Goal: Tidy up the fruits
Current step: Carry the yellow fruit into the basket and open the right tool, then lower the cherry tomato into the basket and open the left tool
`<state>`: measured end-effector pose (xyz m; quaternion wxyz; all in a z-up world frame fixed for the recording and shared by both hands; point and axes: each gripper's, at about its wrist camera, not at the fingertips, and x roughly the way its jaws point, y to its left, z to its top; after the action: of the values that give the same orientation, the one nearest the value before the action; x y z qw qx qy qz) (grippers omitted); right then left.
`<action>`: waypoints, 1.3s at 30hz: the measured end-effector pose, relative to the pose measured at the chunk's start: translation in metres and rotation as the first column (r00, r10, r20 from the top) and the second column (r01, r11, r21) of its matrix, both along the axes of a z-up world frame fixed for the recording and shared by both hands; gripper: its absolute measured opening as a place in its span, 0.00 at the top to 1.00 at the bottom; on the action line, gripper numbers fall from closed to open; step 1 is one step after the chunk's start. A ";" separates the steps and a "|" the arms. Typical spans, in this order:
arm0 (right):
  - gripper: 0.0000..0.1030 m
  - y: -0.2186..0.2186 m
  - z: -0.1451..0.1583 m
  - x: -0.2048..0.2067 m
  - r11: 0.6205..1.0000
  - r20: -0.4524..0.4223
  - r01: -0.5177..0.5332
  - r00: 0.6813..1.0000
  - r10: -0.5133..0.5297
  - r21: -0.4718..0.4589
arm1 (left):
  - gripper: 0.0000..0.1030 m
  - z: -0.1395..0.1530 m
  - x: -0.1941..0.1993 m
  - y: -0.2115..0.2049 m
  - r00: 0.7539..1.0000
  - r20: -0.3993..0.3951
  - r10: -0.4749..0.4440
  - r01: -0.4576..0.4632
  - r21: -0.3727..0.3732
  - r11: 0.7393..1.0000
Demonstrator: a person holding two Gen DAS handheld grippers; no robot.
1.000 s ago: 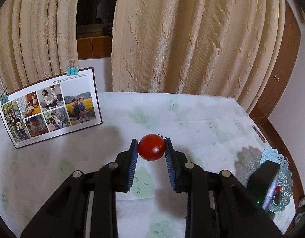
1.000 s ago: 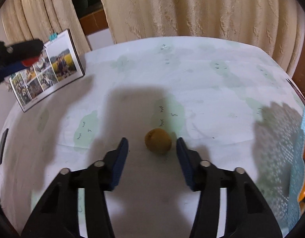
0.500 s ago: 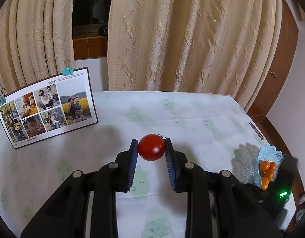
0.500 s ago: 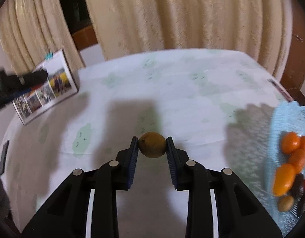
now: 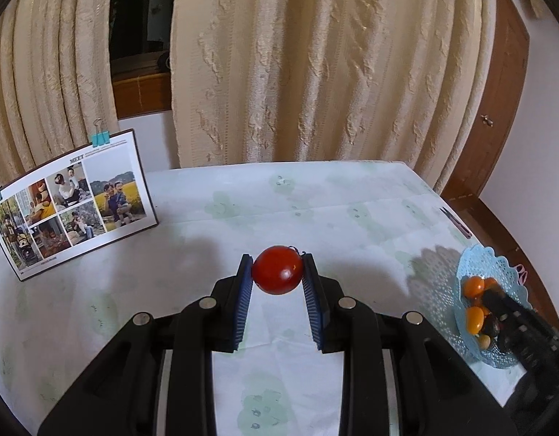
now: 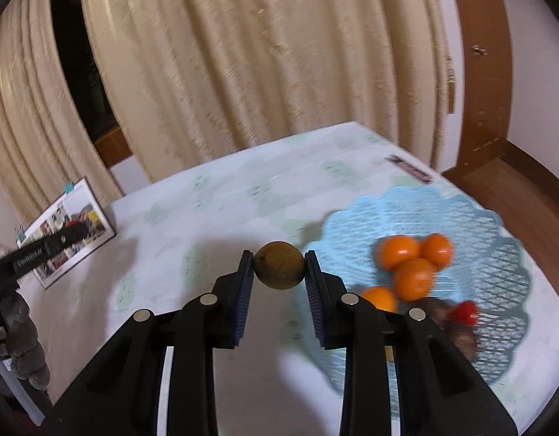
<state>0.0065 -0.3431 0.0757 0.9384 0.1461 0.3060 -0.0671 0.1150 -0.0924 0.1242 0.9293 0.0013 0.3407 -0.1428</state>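
My left gripper [image 5: 277, 270] is shut on a red tomato [image 5: 277, 269] and holds it above the middle of the table. My right gripper [image 6: 278, 265] is shut on a small brown round fruit [image 6: 278, 264], held in the air at the left edge of a light blue lace-pattern fruit plate [image 6: 494, 225]. The plate holds several orange fruits [image 6: 412, 261], a small red one [image 6: 465, 312] and a dark brown one [image 6: 461, 338]. In the left wrist view the plate [image 5: 479, 265] sits at the table's right edge, with the right gripper's dark body partly covering it.
A photo board [image 5: 72, 200] held by teal binder clips stands at the table's back left. A dark pen-like item [image 5: 455, 221] lies near the right edge. Cream curtains hang behind the table. A wooden door stands at the right.
My right gripper closed on the brown fruit, lifted it and carried it right to the plate's edge. My left gripper kept hold of the tomato and barely moved.
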 end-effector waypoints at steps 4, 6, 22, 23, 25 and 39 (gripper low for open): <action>0.72 -0.022 0.006 -0.021 0.998 0.020 0.057 0.998 -0.057 0.005 | 0.73 0.000 -0.008 -0.012 1.000 0.011 -0.028 0.028 0.016 0.999; 0.72 -0.034 0.007 -0.033 0.996 0.027 0.089 0.996 -0.090 0.010 | 0.73 -0.002 -0.012 -0.017 0.999 0.013 -0.043 0.042 0.024 0.999; 0.72 -0.073 -0.017 -0.083 0.982 -0.021 0.191 0.982 -0.190 0.013 | 0.73 -0.007 -0.044 -0.057 0.988 0.032 -0.149 0.146 0.077 0.986; 0.71 -0.074 -0.019 -0.085 0.981 -0.023 0.194 0.981 -0.193 0.020 | 0.73 -0.007 -0.045 -0.058 0.988 0.033 -0.152 0.149 0.078 0.986; 0.72 -0.077 -0.022 -0.088 0.980 -0.025 0.198 0.980 -0.198 0.033 | 0.73 -0.008 -0.048 -0.061 0.987 0.034 -0.158 0.155 0.082 0.984; 0.45 -0.107 -0.020 -0.125 0.951 0.059 0.289 0.953 -0.297 0.113 | 0.73 -0.013 -0.066 -0.093 0.975 0.022 -0.221 0.218 0.096 0.971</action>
<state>-0.1183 -0.4497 0.0561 0.9200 0.2404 0.2484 -0.1844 0.0491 -0.1856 0.1111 0.9120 0.0846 0.3298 -0.2286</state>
